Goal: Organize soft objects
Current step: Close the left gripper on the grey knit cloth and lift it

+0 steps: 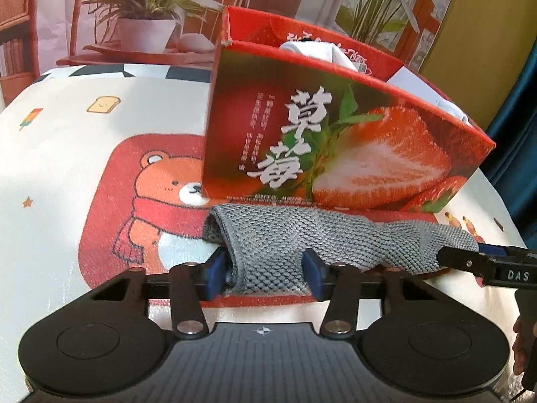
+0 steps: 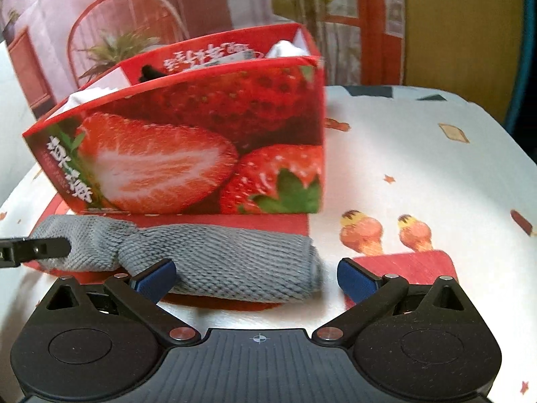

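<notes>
A grey knitted towel, rolled into a long bundle, lies on the table right in front of a red strawberry-print box. White cloth shows over the box's rim. My left gripper has its blue pads pressed on one end of the roll. My right gripper stands open around the other end, with its right pad clear of the cloth. One of the right gripper's fingers shows at the towel's far end in the left wrist view. A left gripper finger shows in the right wrist view.
The table wears a cream cloth with a bear and ice-cream print. A printed backdrop with a potted plant stands behind the box. A dark blue curtain hangs at the right. Part of a hand shows at the edge.
</notes>
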Demonstrator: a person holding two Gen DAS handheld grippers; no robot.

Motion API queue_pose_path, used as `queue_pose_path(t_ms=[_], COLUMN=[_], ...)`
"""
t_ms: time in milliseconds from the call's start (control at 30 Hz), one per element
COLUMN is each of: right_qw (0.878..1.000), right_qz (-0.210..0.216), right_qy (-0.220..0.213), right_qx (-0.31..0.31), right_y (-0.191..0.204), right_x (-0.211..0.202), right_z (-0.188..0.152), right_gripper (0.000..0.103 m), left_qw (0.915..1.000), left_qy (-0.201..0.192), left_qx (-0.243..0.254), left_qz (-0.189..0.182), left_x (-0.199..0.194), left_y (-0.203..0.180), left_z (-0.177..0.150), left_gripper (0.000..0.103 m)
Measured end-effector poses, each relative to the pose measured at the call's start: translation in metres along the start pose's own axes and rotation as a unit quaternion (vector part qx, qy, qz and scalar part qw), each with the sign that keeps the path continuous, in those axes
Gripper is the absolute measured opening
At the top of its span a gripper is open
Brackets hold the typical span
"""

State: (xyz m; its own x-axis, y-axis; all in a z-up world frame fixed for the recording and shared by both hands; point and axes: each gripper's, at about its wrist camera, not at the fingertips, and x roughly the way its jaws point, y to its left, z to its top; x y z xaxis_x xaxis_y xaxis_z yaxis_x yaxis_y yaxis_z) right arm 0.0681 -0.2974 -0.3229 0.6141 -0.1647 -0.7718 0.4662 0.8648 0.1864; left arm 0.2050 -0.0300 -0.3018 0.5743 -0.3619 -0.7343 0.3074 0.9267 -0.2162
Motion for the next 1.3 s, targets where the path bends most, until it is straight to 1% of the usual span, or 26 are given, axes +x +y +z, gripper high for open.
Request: queue_pose_path(t_ms=[33,67,100,167,233,267,367,400,500,567,633,667,700,733,800,867,1033,1300], right_qw=[1.000,1.000,1.000,1.000,1.000,1.000,1.000,1.000,1.000,1.000,1.000,1.000,1.000,1.000,0.999,0.999,0.996,0.991], right_qz=[0.000,0.002,0.003,0.000,0.001,0.003,0.002,0.005,0.004,0.003,0.004,0.006,0.008,0.012,0.015,0.018,0.028,0.042], right_qy=[0.003,0.006,0.005,0.001,-0.001,-0.003,-0.006,-0.007,-0.007,-0.009,-0.011,-0.014,-0.018,-0.022,-0.033,-0.043,-0.071,-0.112], right_qx=[0.006,0.011,0.014,0.009,0.004,0.004,0.005,0.004,0.004,0.003,0.001,0.000,-0.001,-0.002,-0.011,-0.022,-0.046,-0.051], right_y=[-0.002,-0.004,-0.005,-0.002,0.000,0.001,0.003,0.004,0.005,0.006,0.006,0.006,0.007,0.008,0.012,0.016,0.026,0.029], right_x=[0.001,0.002,0.003,0.003,0.004,0.004,0.004,0.003,0.003,0.002,0.000,-0.002,-0.004,-0.007,-0.013,-0.020,-0.039,-0.074], right_z=[-0.001,-0.002,-0.003,-0.004,-0.004,-0.004,-0.005,-0.005,-0.005,-0.004,-0.003,-0.002,-0.001,0.000,0.002,0.005,0.013,0.030], right_gripper=[0.089,0.086,0.085,0.082,0.073,0.070,0.065,0.061,0.058,0.051,0.040,0.036,0.030,0.027,0.024,0.023,0.022,0.022], left_qw=[1.0000,1.0000,1.0000,1.0000,1.0000,1.0000,1.0000,1.0000,0.9999,1.0000,1.0000,0.9999,0.9999,0.9999,0.9998,0.9995,0.9978,0.9923], left_qy=[-0.003,-0.003,-0.003,-0.004,-0.005,-0.006,-0.007,-0.007,-0.008,-0.007,-0.005,-0.004,-0.005,-0.008,-0.016,-0.026,-0.062,-0.119], left_qx=[0.002,0.004,0.003,0.003,0.005,0.004,0.004,0.004,0.006,0.004,0.000,-0.003,-0.003,-0.002,0.000,0.002,0.013,0.021], left_qz=[0.001,-0.001,-0.003,-0.006,-0.006,-0.005,-0.005,-0.005,-0.004,-0.004,-0.007,-0.011,-0.013,-0.013,-0.015,-0.017,-0.019,-0.026], left_x=[-0.001,-0.001,-0.001,-0.002,-0.002,-0.003,-0.003,-0.003,-0.003,-0.003,-0.005,-0.007,-0.009,-0.011,-0.017,-0.025,-0.047,-0.084], left_y=[-0.001,-0.001,0.000,0.000,0.000,0.000,0.000,0.000,0.000,0.000,0.000,0.001,0.001,0.001,-0.001,-0.003,-0.011,-0.018], left_z=[-0.001,-0.003,-0.004,-0.007,-0.009,-0.009,-0.011,-0.011,-0.011,-0.011,-0.011,-0.011,-0.010,-0.010,-0.009,-0.007,0.000,0.016], left_gripper=[0.048,0.045,0.043,0.041,0.041,0.041,0.041,0.041,0.041,0.040,0.035,0.031,0.026,0.025,0.019,0.018,0.017,0.017])
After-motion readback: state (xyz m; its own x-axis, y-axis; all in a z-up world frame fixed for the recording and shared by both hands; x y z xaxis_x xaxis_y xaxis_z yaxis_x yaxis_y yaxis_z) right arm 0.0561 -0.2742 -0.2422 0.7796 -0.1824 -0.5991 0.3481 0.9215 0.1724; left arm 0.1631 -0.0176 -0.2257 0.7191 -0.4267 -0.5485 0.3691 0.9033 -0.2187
